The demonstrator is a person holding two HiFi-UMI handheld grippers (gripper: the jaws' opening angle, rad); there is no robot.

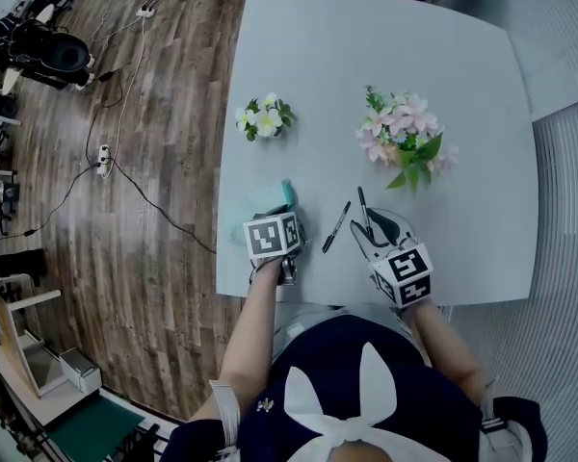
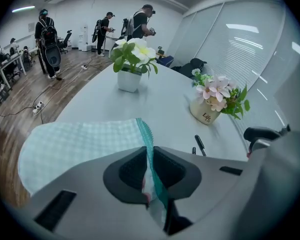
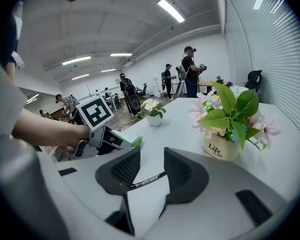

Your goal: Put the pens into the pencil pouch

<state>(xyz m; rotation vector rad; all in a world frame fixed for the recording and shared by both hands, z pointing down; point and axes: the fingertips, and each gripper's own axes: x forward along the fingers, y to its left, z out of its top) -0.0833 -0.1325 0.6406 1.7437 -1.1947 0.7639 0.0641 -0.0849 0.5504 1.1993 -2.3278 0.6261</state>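
Note:
A mint checked pencil pouch (image 1: 262, 201) with a teal zipper edge lies on the white table (image 1: 462, 85). My left gripper (image 1: 287, 227) is shut on that zipper edge (image 2: 149, 149), and the pouch cloth (image 2: 75, 146) spreads out to the left of the jaws. Two black pens (image 1: 335, 227) (image 1: 363, 208) lie on the table between the grippers. My right gripper (image 1: 380, 229) stands open just right of them. In the right gripper view a black pen (image 3: 146, 180) lies on the table across the gap between its jaws (image 3: 147, 171), apart from both pads.
A small pot of white flowers (image 1: 265, 118) stands behind the pouch and a pot of pink flowers (image 1: 405, 138) behind the right gripper. The table's near edge runs just under both hands. Several people stand far off on the wooden floor (image 2: 50, 34).

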